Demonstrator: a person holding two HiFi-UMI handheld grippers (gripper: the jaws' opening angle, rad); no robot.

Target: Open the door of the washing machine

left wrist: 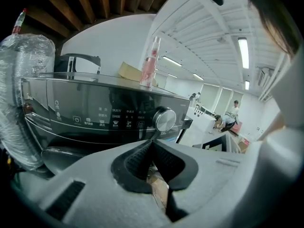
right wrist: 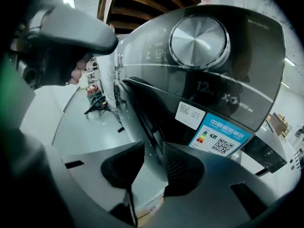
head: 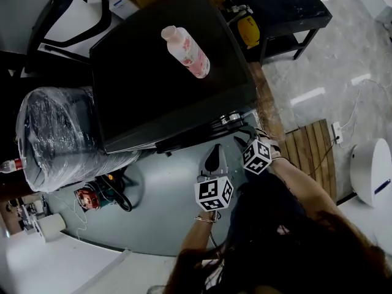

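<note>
**Front-loading washing machine (head: 165, 72): the door (right wrist: 142, 113) sits on its front, below the dial (right wrist: 197, 34).**
The right tongs (right wrist: 152, 148) gape around the door's rim without clamping it; the left tongs (left wrist: 152, 148) are closed and empty. The door looks rigid, hinged and weighty, with a smooth rim (it may slip), so grasp its free edge. Legible: "12", part of "Inverter", and a blue Chinese energy label (right wrist: 221, 139).

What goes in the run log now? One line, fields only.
washing machine door: ajar | right gripper: open, door edge between jaws | left gripper: shut, empty
</note>
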